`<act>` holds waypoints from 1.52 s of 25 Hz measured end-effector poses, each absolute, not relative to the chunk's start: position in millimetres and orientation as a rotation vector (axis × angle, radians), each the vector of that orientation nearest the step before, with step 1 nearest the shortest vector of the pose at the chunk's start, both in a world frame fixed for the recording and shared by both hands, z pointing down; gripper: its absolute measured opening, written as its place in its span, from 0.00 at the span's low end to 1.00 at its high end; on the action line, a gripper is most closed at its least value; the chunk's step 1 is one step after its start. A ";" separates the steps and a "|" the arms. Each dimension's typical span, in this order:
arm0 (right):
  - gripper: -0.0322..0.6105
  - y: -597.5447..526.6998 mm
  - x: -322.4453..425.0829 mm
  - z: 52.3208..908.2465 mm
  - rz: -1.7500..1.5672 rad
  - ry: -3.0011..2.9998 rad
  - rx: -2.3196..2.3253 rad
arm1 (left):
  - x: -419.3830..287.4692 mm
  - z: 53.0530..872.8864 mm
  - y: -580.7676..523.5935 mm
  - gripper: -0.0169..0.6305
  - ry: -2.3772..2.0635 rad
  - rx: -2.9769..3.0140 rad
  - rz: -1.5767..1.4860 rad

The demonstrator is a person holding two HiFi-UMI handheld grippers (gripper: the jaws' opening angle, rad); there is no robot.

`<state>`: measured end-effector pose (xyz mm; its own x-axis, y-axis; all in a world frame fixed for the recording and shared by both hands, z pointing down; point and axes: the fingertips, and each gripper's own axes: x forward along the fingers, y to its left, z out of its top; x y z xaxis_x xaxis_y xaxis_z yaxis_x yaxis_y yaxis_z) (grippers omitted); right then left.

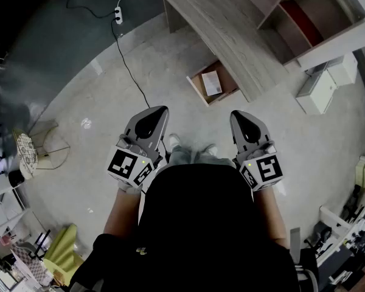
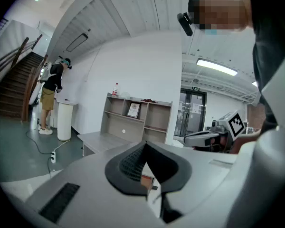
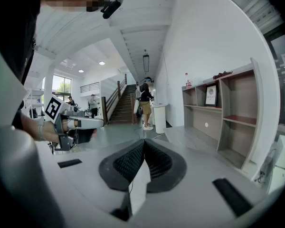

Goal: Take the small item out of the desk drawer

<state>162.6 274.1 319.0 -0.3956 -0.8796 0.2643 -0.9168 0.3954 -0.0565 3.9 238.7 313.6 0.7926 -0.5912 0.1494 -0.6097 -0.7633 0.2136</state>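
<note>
Small item [image 1: 211,83]: white, flat and rectangular, lying on the bottom of the desk drawer [image 1: 198,85]. Can't make out what it is. The drawer is pulled open and sticks out from under the near edge of the desk [image 1: 231,35] over the pale floor [image 1: 97,90]. Nothing is touching the item.

Left gripper [image 2: 145,144]: claw closed, pad tips meeting, nothing between them. Right gripper [image 3: 143,141]: same, pads together and empty. In the head view both are held side by side in front of the person's torso, with the noses aimed toward the desk and tipped a little down. Both are well apart from the drawer, which lies ahead between their two lines.

The person's shoes [image 1: 173,140] are on the floor just below the grippers.

A shelf unit [image 1: 304,17] with open compartments stands against the far edge of the desk, and a small white cabinet [image 1: 319,90] is off the desk's right end. A black cable [image 1: 129,72] runs across the floor from a power strip [image 1: 118,15] toward the person's feet. Another person [image 2: 52,87] stands in the background by a staircase [image 2: 12,91].
</note>
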 end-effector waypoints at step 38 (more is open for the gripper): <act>0.05 48.0 130.7 421.5 0.424 -2.320 1.548 | -51.5 380.4 59.8 0.04 -0.943 2.561 0.289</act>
